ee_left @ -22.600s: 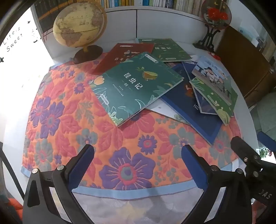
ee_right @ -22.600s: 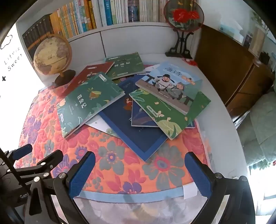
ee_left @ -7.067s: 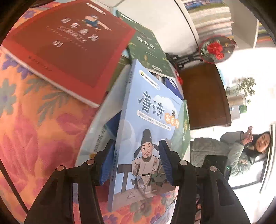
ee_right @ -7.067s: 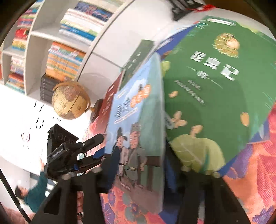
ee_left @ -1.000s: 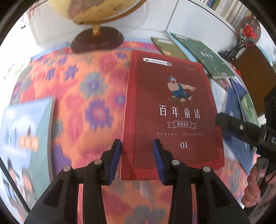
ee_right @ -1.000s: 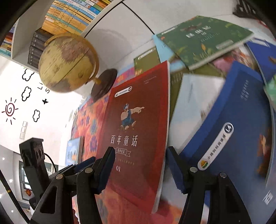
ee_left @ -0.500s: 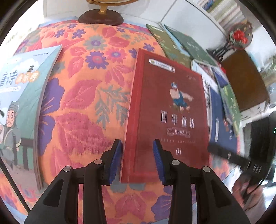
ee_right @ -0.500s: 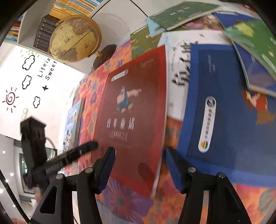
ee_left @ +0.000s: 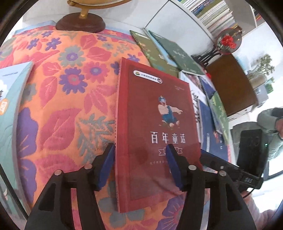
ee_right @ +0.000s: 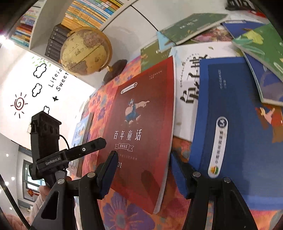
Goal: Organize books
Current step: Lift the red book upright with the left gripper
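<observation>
A red book (ee_left: pixel 155 127) with a cartoon figure lies on the floral cloth (ee_left: pixel 61 106). My left gripper (ee_left: pixel 139 146) straddles its near spine edge. The jaws are opening, and neither blue pad presses on the book. My right gripper (ee_right: pixel 143 153) stands open over the red book (ee_right: pixel 141 127), near its front right corner, one finger over the cover and the other past the page edge. In the right wrist view, the left gripper's finger (ee_right: pixel 88 146) reaches the book's far side. A light blue book (ee_left: pixel 12 99) lies at the cloth's left.
A blue book (ee_right: pixel 238 132), a white book (ee_right: pixel 191 70) and green books (ee_left: pixel 164 53) lie piled to the right. A globe (ee_right: pixel 84 51) stands at the back, by a bookshelf (ee_right: pixel 79 16). A red fan ornament (ee_left: pixel 228 40), a brown cabinet (ee_left: pixel 230 85) and a seated person (ee_left: pixel 270 127) are at right.
The left gripper's jaws have spread apart from their narrow hold on the red book's edge. The right gripper swung toward the book's right side, then kept still.
</observation>
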Demonstrator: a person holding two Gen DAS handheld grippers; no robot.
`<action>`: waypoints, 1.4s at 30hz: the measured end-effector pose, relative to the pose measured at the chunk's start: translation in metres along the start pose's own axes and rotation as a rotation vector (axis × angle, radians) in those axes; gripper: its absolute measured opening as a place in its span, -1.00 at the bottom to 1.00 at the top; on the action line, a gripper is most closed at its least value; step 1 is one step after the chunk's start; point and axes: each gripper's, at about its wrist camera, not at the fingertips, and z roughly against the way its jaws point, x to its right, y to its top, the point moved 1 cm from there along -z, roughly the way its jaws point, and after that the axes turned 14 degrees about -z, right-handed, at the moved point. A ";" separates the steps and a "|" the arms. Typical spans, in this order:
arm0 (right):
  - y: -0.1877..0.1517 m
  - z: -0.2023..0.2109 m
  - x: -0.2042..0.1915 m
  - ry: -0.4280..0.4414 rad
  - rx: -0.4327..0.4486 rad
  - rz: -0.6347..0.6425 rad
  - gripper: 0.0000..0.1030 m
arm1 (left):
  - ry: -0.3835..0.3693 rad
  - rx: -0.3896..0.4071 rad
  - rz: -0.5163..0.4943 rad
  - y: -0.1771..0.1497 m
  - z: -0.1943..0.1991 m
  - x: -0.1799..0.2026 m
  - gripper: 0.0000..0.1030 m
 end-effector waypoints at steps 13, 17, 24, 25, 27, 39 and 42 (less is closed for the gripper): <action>0.008 0.003 0.003 0.051 0.056 -0.088 0.23 | 0.052 -0.027 -0.058 0.003 -0.005 0.013 0.27; 0.011 0.001 0.016 0.326 -0.048 -0.244 -0.13 | 0.054 -0.026 -0.063 0.003 -0.005 0.013 0.26; 0.006 -0.007 0.028 0.124 0.004 -0.264 -0.88 | -0.191 0.129 0.165 -0.003 0.014 -0.011 -0.23; 0.006 -0.007 0.026 0.113 0.006 -0.254 -0.88 | -0.167 0.123 0.155 -0.001 0.012 -0.009 -0.25; 0.006 -0.007 0.024 0.097 0.007 -0.237 -0.88 | -0.167 0.076 0.137 0.002 -0.002 -0.005 -0.40; 0.015 0.005 0.019 -0.039 -0.061 -0.207 -0.65 | -0.003 -0.002 0.053 0.009 -0.015 0.015 -0.67; 0.007 0.010 0.004 -0.071 0.008 -0.093 -0.79 | 0.069 -0.005 -0.005 0.012 -0.012 0.026 -0.67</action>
